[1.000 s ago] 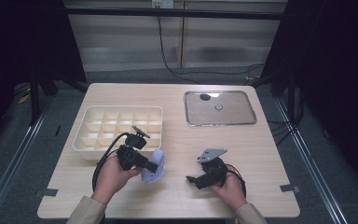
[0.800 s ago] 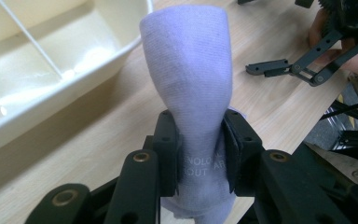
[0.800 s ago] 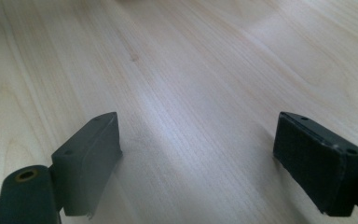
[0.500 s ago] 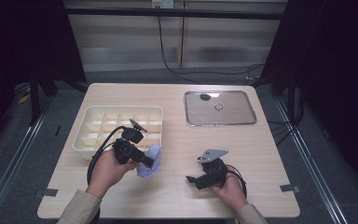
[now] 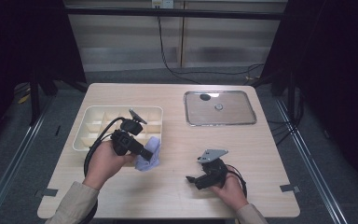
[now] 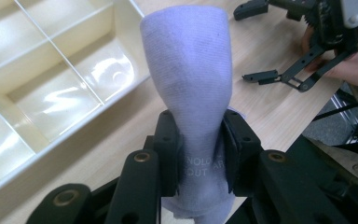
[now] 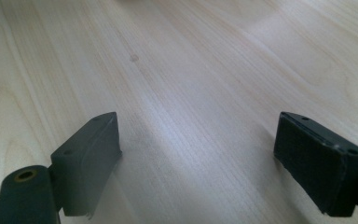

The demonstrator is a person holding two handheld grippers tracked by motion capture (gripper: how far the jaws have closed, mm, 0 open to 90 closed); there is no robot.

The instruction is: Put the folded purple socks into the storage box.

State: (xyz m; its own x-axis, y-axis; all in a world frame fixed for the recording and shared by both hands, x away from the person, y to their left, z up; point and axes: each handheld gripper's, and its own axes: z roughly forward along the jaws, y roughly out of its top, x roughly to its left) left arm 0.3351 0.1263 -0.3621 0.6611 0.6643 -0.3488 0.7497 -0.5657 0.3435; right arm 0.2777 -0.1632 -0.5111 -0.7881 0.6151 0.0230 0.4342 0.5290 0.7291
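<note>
Clamping the lavender sock (image 6: 186,84) narrowly mid-length, the left gripper (image 6: 200,154) risks snagging its drooping end on the tray (image 6: 121,100) rim just beside.

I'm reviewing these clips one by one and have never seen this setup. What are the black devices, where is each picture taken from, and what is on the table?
A person sits at a wooden table, holding a two-jaw hand-held gripper in each hand. The high view looks down from above; each gripper view comes from a camera riding on that gripper, looking along its jaws.

The left gripper is shut on a pale lavender sock, lifted beside a cream divided tray. The right gripper rests low over bare wood with its jaws wide apart and nothing between them. At the far right of the table lies a flat clear lid with a metal rim.
</note>
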